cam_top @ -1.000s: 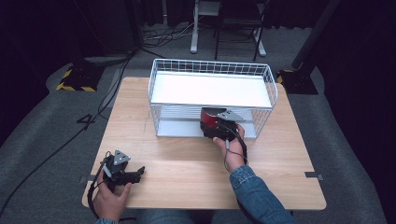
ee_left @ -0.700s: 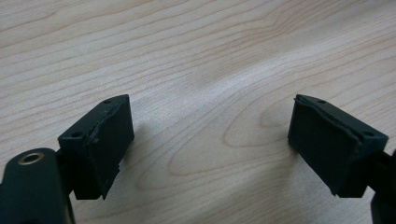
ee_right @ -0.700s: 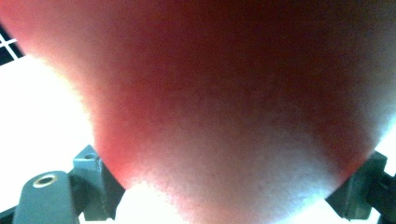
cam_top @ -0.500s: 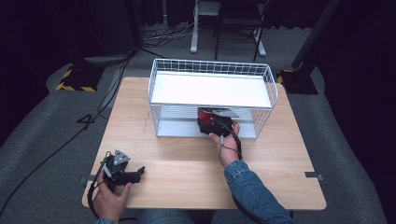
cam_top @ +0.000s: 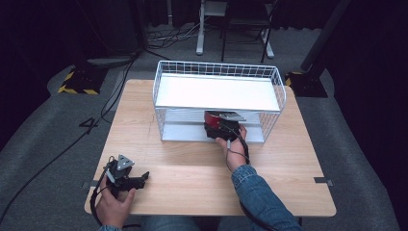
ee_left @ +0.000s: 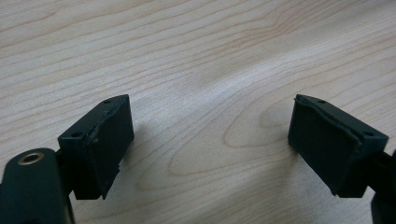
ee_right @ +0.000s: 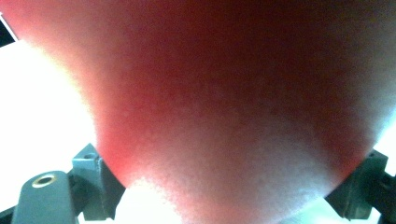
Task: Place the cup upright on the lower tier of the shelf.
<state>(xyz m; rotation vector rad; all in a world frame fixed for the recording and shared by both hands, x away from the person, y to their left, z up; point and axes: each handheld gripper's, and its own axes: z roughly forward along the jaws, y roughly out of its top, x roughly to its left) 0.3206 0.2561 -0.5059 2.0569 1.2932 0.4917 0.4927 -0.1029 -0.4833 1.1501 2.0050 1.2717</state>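
While left gripper (cam_top: pixel 126 178) fingers gape (over bare table (cam_top: pixel 192 163)), right gripper (cam_top: pixel 219 126) clamps red obj (ee_right: pixel 233 102).

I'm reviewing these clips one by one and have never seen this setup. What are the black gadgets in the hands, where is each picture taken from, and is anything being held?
There is no robot: a person holds hand-operated tongs in each hand. The high view looks down on a wooden table bearing a white wire rack. The left tongs rest near the table's front edge; their own camera shows both black jaws wide apart over bare wood, empty. The right tongs reach into the rack's lower level, carrying a red object. Their camera is so close that the red object is a blur between the jaws, so I cannot tell what it is.
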